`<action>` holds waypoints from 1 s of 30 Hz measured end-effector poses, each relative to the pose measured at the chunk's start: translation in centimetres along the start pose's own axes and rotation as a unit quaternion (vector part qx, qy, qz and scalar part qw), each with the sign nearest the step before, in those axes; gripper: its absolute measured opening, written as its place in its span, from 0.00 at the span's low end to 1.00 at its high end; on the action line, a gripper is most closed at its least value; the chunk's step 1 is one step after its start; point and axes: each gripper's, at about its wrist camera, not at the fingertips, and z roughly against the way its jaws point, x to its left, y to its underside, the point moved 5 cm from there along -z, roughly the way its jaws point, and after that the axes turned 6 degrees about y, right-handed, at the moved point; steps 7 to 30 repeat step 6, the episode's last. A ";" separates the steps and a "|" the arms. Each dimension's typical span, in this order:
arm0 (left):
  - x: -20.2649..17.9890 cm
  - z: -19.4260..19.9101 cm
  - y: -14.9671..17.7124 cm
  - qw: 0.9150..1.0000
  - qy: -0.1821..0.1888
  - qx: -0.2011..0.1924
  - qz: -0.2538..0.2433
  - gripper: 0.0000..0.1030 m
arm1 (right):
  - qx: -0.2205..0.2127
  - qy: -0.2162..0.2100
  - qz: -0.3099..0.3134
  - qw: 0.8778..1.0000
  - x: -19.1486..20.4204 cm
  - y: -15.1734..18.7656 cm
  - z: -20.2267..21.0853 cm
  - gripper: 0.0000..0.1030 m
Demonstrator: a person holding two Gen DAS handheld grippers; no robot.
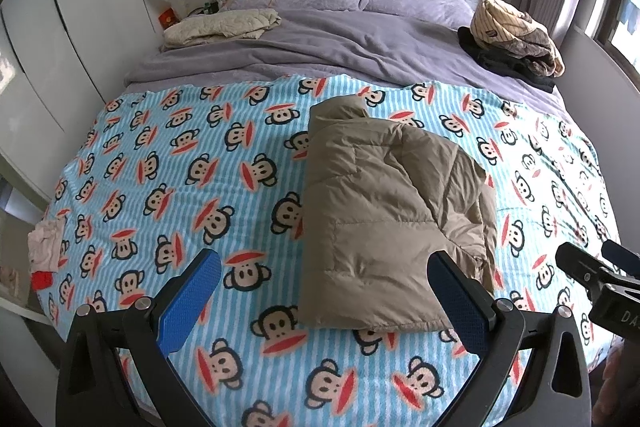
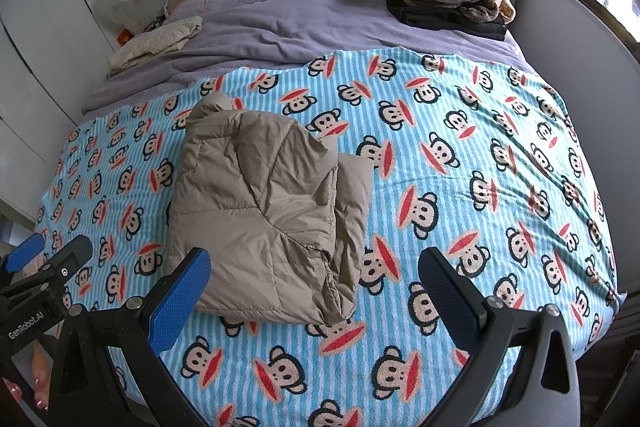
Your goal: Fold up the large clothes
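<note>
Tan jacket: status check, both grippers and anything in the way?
Left gripper open, empty. Right gripper open, empty. Tan puffer jacket folded on monkey blanket, untouched. Nothing in the way.

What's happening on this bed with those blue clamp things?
A person is folding clothes with a hand-held gripper in each hand. The tan puffer jacket lies folded into a compact bundle on the monkey-print blanket. Both the left hand-held gripper and the right hand-held gripper hang open just short of the jacket and hold nothing. More clothes sit near the pillows: a cream garment at one side and a striped-and-dark pile at the other.
</note>
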 end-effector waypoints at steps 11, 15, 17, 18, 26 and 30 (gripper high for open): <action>-0.2 0.0 -0.2 1.000 -0.001 -0.002 -0.011 1.00 | 0.003 -0.001 -0.001 1.000 0.1 0.4 -0.2 1.00; -0.2 0.0 -0.2 1.000 -0.001 -0.002 -0.011 1.00 | 0.003 -0.001 -0.001 1.000 0.1 0.4 -0.2 1.00; -0.2 0.0 -0.2 1.000 -0.001 -0.002 -0.011 1.00 | 0.003 -0.001 -0.001 1.000 0.1 0.4 -0.2 1.00; -0.2 0.0 -0.2 1.000 -0.001 -0.002 -0.011 1.00 | 0.003 -0.001 -0.001 1.000 0.1 0.4 -0.2 1.00; -0.2 0.0 -0.2 1.000 -0.001 -0.002 -0.011 1.00 | 0.003 -0.001 -0.001 1.000 0.1 0.4 -0.2 1.00; -0.2 0.0 -0.2 1.000 -0.001 -0.002 -0.011 1.00 | 0.003 -0.001 -0.001 1.000 0.1 0.4 -0.2 1.00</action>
